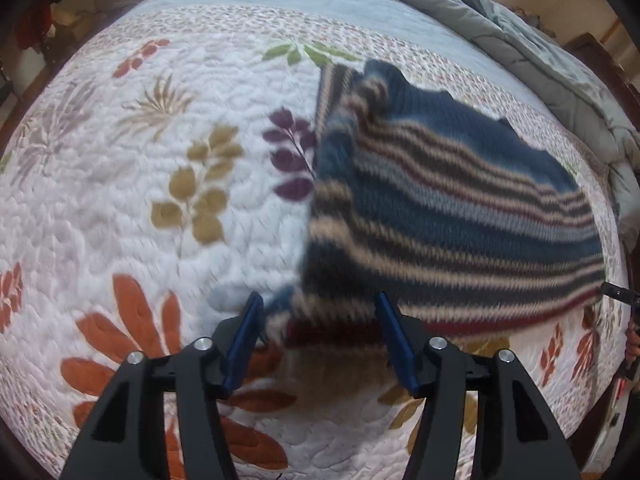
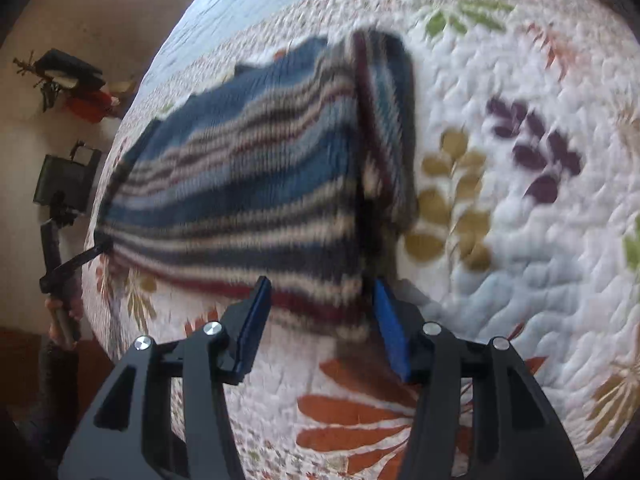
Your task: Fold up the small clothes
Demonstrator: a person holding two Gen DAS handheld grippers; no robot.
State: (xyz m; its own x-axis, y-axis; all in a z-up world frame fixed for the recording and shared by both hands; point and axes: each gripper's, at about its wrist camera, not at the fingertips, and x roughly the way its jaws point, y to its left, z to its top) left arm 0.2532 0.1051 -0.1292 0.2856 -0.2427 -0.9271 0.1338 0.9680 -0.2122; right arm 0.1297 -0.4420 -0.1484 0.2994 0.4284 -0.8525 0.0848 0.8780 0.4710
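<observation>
A striped knitted sweater, blue with beige, dark and maroon bands, lies on the floral quilt; one side is folded over. In the left wrist view my left gripper is open, its blue pads straddling the sweater's near left corner, just above it. In the right wrist view the same sweater lies ahead, and my right gripper is open over its near right corner by the folded edge. The left gripper shows at the sweater's far left corner in the right wrist view. Both views are blurred.
A grey duvet is bunched at the bed's far right. The quilt spreads wide beside the sweater. Clothes hang on the wall beyond the bed edge.
</observation>
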